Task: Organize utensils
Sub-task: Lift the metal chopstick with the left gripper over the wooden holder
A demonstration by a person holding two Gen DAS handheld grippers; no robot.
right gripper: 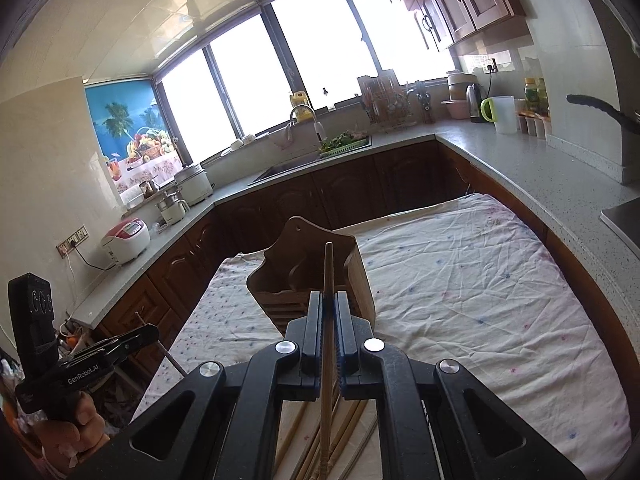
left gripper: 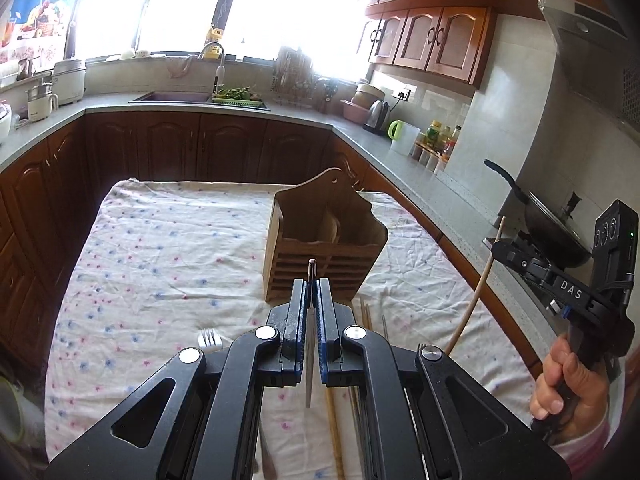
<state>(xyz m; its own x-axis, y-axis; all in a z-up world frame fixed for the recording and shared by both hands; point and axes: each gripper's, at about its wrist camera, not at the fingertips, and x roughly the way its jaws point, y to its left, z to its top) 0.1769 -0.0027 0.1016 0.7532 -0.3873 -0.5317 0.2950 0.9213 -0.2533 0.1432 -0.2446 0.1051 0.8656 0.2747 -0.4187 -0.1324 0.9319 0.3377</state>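
Note:
A wooden utensil holder (left gripper: 324,240) (right gripper: 316,276) stands upright on the floral tablecloth (left gripper: 160,260). My left gripper (left gripper: 312,282) is shut on a thin metal chopstick (left gripper: 311,270), whose tip points toward the holder from just in front of it. My right gripper (right gripper: 329,294) is shut on a wooden chopstick (right gripper: 328,264) aimed at the holder's top. Each gripper shows in the other's view: the right gripper (left gripper: 498,248) with its wooden stick (left gripper: 476,292), the left gripper (right gripper: 154,330) with its metal stick (right gripper: 172,356). Both hang above the cloth.
A fork (left gripper: 210,338) and several loose chopsticks (left gripper: 366,312) (right gripper: 296,436) lie on the cloth beneath the grippers. Grey kitchen counters (right gripper: 520,160) wrap around the table, with a sink (left gripper: 172,98), a kettle (left gripper: 378,116) and a wok (left gripper: 552,220) at the right.

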